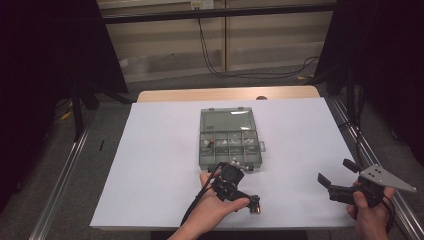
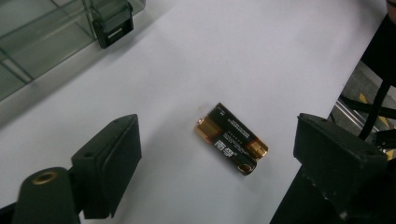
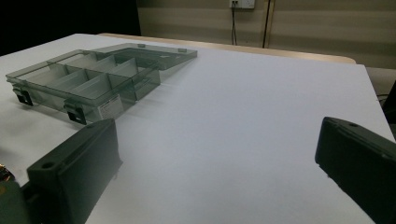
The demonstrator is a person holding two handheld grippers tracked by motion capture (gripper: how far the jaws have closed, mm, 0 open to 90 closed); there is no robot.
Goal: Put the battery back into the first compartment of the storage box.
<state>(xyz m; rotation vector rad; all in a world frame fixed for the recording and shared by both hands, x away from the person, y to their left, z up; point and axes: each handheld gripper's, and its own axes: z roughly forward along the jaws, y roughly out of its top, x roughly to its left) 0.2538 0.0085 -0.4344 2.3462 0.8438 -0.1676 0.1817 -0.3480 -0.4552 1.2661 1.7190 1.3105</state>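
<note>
Batteries (image 2: 231,138), two of them lying side by side and touching, rest on the white sheet covering the counter (image 1: 150,165), just in front of the open compartment box (image 1: 230,137) and near the counter's front edge. The left gripper (image 2: 217,156) hangs over them with its fingers (image 2: 112,163) spread wide, one on each side of the pair, touching neither. Nothing is held. The right gripper (image 1: 336,176) waits well off to the side, fingers likewise released and empty, pointed across the sheet toward the box.

The step in hand looks to be picking up a battery for the box. To do it well, I would settle which to take first: closing on both at once risks one rolling free. The pair lies at a slant across the fingers' line, so turn the wrist until the pads face the long sides squarely. Come straight down until the pads bracket the near battery at its middle, not its rounded ends. Close slowly; a round body skids on smooth paper if pushed from one side. Lift only once both pads press evenly.
</note>
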